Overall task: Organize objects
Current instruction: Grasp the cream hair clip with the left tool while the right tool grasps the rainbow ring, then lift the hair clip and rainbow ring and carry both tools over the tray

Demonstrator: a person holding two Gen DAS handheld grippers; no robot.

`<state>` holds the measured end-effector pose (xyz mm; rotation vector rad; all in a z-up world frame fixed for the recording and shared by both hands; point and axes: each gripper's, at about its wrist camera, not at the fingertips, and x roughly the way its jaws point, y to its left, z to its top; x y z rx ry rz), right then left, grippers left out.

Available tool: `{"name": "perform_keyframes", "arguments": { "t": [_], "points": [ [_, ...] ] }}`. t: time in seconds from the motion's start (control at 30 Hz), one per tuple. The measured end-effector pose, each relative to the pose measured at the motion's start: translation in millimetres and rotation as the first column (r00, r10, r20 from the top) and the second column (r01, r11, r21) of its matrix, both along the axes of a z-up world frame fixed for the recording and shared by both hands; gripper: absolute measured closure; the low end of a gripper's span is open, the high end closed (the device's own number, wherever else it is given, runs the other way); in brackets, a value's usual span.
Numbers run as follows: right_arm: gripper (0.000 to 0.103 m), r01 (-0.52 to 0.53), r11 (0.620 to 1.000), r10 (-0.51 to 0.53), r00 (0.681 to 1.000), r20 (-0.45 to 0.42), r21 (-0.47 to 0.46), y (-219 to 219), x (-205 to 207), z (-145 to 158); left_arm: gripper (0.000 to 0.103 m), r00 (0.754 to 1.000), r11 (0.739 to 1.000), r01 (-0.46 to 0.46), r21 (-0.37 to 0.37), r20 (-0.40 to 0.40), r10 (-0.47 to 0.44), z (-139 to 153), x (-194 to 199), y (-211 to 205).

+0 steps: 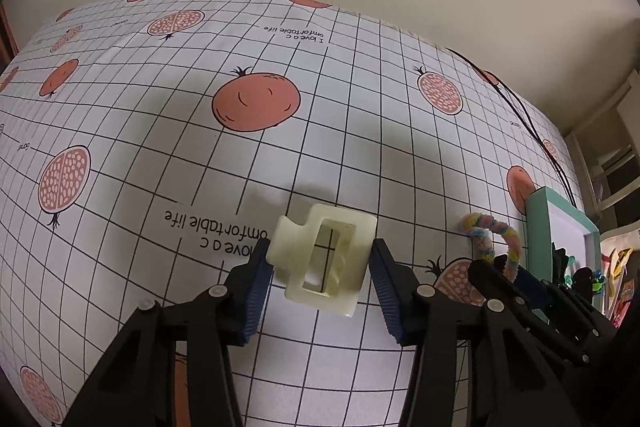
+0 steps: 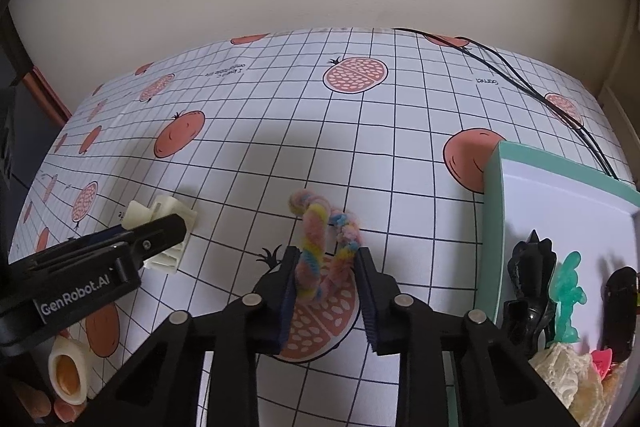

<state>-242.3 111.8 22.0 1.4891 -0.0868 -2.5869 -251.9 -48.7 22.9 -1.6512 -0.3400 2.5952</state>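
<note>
— What did the left gripper (image 1: pixel 322 273) have?

— Its ribbed blue pads sat against both sides of a cream hair claw clip (image 1: pixel 326 257), a boxy, matte plastic piece with a rectangular opening through the middle. It looked clamped, resting at or just above the table (image 1: pixel 160 131).

— And the right gripper (image 2: pixel 326 291)?

— Its jaws stood around a fuzzy pastel twisted loop (image 2: pixel 316 247), a plush rope of pink, yellow and blue. The left pad touched it; whether the right pad pressed it, I couldn't tell. The loop's top arched above the fingertips.

— What lay beneath?

— A smooth cloth printed with a black grid, orange pomegranates and some lettering.

— Anything farther out?

— To the right stood a mint-edged white box (image 2: pixel 496 187), flat-walled. Inside were a glossy black claw clip (image 2: pixel 528 279), a translucent green clip (image 2: pixel 568 295), a cream lace scrunchie (image 2: pixel 568 371) and a bit of pink. Thin black cables (image 2: pixel 520 83) ran across the far corner.
</note>
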Motion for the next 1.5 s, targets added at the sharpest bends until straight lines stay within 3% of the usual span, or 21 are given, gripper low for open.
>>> {"name": "perform_keyframes", "arguments": {
  "t": [0.3, 0.67, 1.5],
  "points": [
    [0.094, 0.001, 1.000, -0.001, 1.000, -0.001, -0.007, 3, 1, 4, 0.052, 1.000, 1.000, -0.009, 0.004, 0.001, 0.009, 4, 1, -2],
    [0.094, 0.008, 1.000, -0.008, 1.000, -0.016, -0.028, 9, 2, 14, 0.052, 1.000, 1.000, -0.008, 0.015, -0.023, 0.008, 19, 3, -2],
    [0.095, 0.031, 0.999, -0.034, 0.991, -0.132, -0.025, 40, 43, 87, 0.052, 0.990, 0.998, 0.050, 0.034, -0.135, -0.045, 90, 31, 35]
  ]
}}
